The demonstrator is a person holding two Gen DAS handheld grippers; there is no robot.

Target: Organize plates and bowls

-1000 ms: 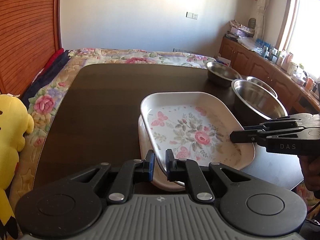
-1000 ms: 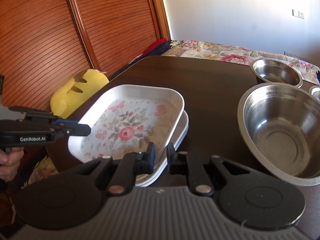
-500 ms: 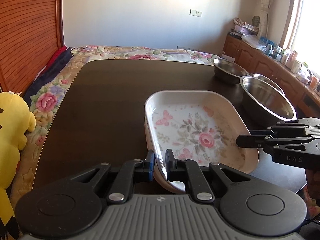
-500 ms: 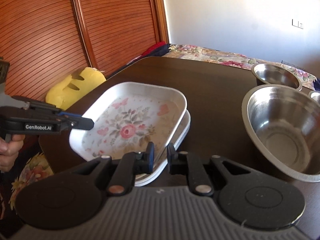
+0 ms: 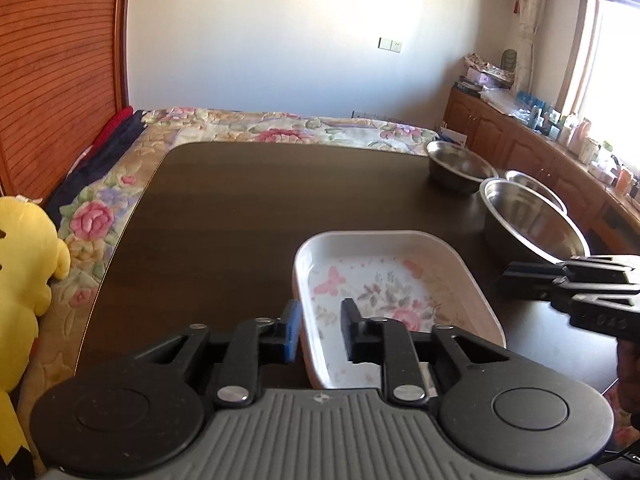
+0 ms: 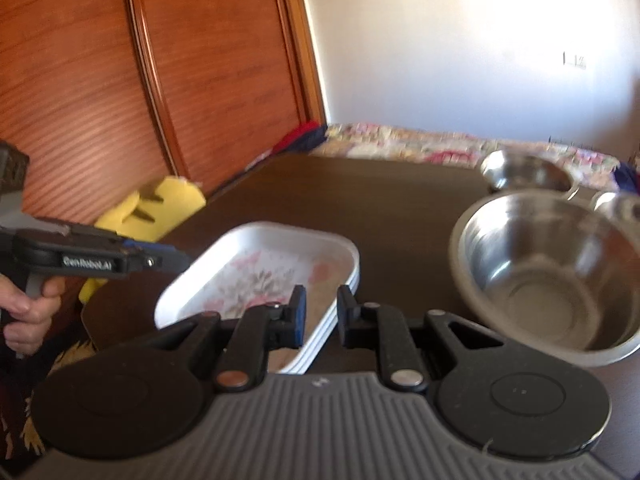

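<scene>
Your left gripper (image 5: pixel 318 330) sits at the near left corner of the white rectangular floral-print plate stack (image 5: pixel 394 292), fingers parted, with the rim of the top plate running between them. Blue-padded finger outside the rim, black one over the plate's floor. No visible pinch, so I read it as released, not gripping.

Your right gripper (image 6: pixel 320 316) is at the stack's near right corner, fingers parted too and holding nothing. In its view the edges of at least two more plates show under the top one, squared up. That view is motion-blurred, so I can't tell if any pad touches the rim.

The stack lies on the dark brown worktop (image 5: pixel 240 208) near the front edge, long axis running away from you.

Key relation for the next move: the large stainless steel bowl (image 6: pixel 552 276) is forward and to the right of the right fingers, just beside the stack but apart from it. The right hand is clearly nearer. Two smaller steel bowls sit behind it: one at the far right corner (image 6: pixel 526 172), one (image 6: pixel 618 206) partly hidden by the large bowl's rim.

My judgement: plates look done and bowls are next. Take them with the right, rim pinch on the near wall. Thin polished rims will likely be slippery.
</scene>
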